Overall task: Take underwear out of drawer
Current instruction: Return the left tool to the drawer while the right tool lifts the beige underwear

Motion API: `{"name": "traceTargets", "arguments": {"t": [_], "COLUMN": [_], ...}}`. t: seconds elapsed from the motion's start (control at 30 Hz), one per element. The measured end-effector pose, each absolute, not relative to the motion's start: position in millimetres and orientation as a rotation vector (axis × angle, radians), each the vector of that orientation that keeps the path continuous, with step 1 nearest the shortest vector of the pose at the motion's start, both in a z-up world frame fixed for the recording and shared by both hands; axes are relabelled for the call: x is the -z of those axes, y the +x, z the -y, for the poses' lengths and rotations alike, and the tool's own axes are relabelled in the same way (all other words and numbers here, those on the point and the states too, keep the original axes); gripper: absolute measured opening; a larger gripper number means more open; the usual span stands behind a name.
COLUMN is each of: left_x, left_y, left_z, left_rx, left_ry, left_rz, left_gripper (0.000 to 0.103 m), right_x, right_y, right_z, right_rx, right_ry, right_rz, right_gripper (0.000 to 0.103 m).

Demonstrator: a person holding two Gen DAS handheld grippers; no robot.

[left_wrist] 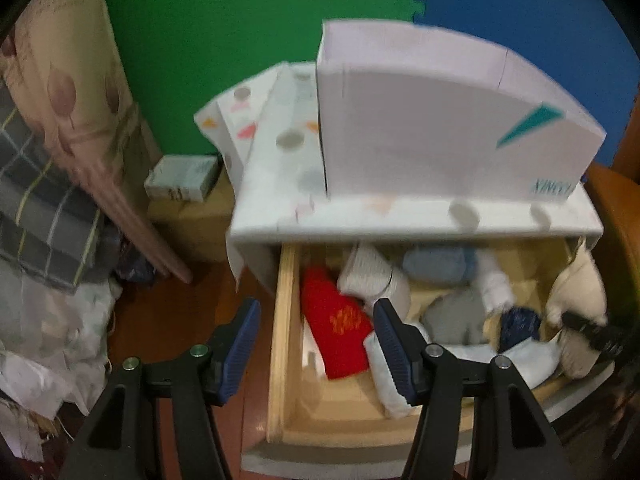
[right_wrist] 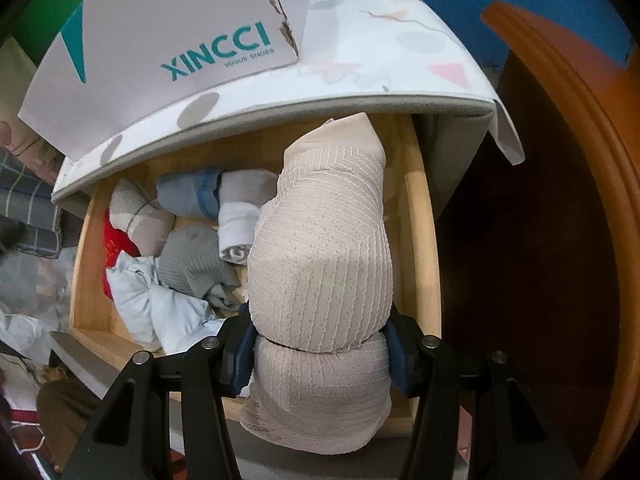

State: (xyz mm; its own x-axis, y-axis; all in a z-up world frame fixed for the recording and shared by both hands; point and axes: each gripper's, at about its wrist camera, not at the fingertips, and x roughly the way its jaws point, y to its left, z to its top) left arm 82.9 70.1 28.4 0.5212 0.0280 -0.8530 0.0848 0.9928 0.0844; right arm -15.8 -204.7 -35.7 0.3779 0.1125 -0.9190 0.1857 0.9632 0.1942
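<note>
My right tongs (right_wrist: 320, 344) are clamped on the rolled beige knit underwear with a raised zigzag pattern (right_wrist: 320, 248), both blue pads pressed into its sides. The roll stands up out of the open pale wooden drawer (right_wrist: 420, 216) at its right end and reaches forward from the pads toward the cabinet top.

My left tongs (left_wrist: 316, 344) stand open with nothing between the pads. The left pad hangs outside the drawer's left wall, the right pad over the clothes inside. Just ahead of and between those pads lies a red folded cloth with an orange mark (left_wrist: 340, 328). Beyond the right pad are a cream ribbed roll (left_wrist: 372, 276), a blue-grey roll (left_wrist: 436, 264), a white roll (left_wrist: 494, 284), a grey knit bundle (left_wrist: 456, 316), a dark blue patterned piece (left_wrist: 518, 322) and a crumpled pale blue cloth (left_wrist: 532, 356). In the left view, blurred, the beige underwear (left_wrist: 576, 292) shows at the far right, with the right tongs' dark tip (left_wrist: 592, 328) against it.

Above the drawer runs the white cabinet top with grey dots and pink triangles (right_wrist: 400, 52), carrying a white shoe box printed XINCCI in teal (right_wrist: 168, 40). Right of my right tongs stands brown wooden furniture with a rounded edge (right_wrist: 580, 120).
</note>
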Motion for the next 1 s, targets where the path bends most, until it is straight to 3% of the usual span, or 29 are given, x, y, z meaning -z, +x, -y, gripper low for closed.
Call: {"name": "traceTargets", "arguments": {"t": [0.47,1.0], "left_x": [16,14], "left_y": [64,62], "left_z": [-90,-99], "left_rx": [-0.008,-0.022], "left_ry": [-0.013,-0.081], "left_rz": [-1.043,-1.012], "left_gripper": [0.06,0.06], "right_x": [-4,-136], "right_y": [-18,13], "right_z": [201,184], "right_rx": [0.034,-0.043], "right_ry": [0.2,0.1], "right_rz": [-1.122,-0.974], "right_gripper": [0.05,0.05]}}
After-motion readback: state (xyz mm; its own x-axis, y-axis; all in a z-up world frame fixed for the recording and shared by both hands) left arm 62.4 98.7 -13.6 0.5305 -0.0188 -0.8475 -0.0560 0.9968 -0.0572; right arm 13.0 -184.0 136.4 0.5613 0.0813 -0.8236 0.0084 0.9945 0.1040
